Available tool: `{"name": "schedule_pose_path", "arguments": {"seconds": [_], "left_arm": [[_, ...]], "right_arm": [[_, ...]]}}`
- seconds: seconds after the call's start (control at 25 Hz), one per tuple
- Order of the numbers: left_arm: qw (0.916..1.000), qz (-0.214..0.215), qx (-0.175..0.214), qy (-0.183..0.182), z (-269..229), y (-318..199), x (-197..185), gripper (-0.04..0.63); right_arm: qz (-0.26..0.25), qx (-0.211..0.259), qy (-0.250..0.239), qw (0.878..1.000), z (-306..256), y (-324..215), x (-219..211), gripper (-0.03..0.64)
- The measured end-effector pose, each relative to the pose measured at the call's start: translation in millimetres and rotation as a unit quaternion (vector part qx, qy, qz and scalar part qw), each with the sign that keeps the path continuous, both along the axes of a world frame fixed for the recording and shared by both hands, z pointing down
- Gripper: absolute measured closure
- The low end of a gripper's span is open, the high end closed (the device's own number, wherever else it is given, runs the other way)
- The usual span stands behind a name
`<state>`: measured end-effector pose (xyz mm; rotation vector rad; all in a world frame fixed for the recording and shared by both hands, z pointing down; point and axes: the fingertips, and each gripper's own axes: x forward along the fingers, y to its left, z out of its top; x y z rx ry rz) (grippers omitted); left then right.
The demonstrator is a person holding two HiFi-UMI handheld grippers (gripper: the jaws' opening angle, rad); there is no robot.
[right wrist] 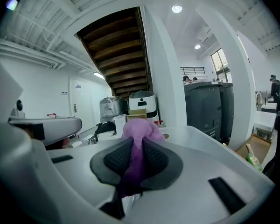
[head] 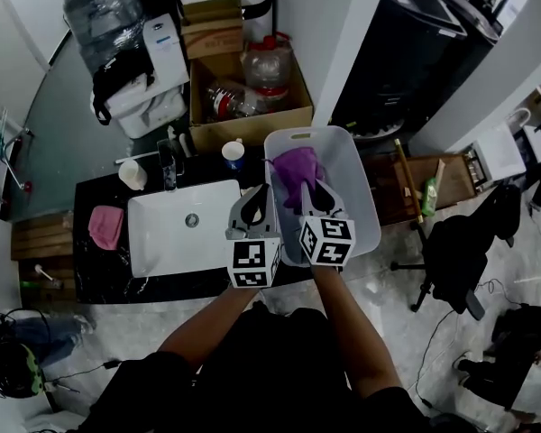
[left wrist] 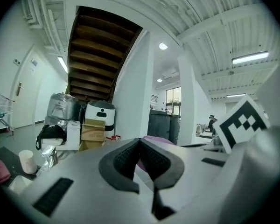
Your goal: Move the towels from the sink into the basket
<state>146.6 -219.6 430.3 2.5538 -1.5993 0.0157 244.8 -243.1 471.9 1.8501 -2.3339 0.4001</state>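
R tool [right wrist: 136, 149] pinches the purple towel [head: 297, 164] over the basket [head: 359, 180] at the desk's [head: 104, 276] right end, not dropped yet. L tool [left wrist: 140, 143] shut, empty. Sink [head: 167, 237] looks bare; pink towel [head: 105, 226] near desk's left edge, prob. next.

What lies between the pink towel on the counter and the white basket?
The white sink, with no towel in its basin, and the left gripper at its right edge. The head view shows this.

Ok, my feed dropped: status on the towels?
Right gripper shut on purple towel, over basket. Left gripper shut, empty. Pink towel on counter beside sink. Path clear.
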Motion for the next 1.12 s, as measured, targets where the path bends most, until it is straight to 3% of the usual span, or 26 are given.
{"name": "schedule_pose_path", "arguments": {"seconds": [0.48,1.12], "left_arm": [[0.9996,-0.015,-0.022,-0.003,7,-39,17,0.592],[0.9953,-0.086,-0.041,-0.015,10,-67,38,0.592]], "right_arm": [[-0.030,-0.059,0.032,0.997,53,-40,9,0.554],[-0.127,-0.126,0.060,0.982,106,-83,8,0.552]]}}
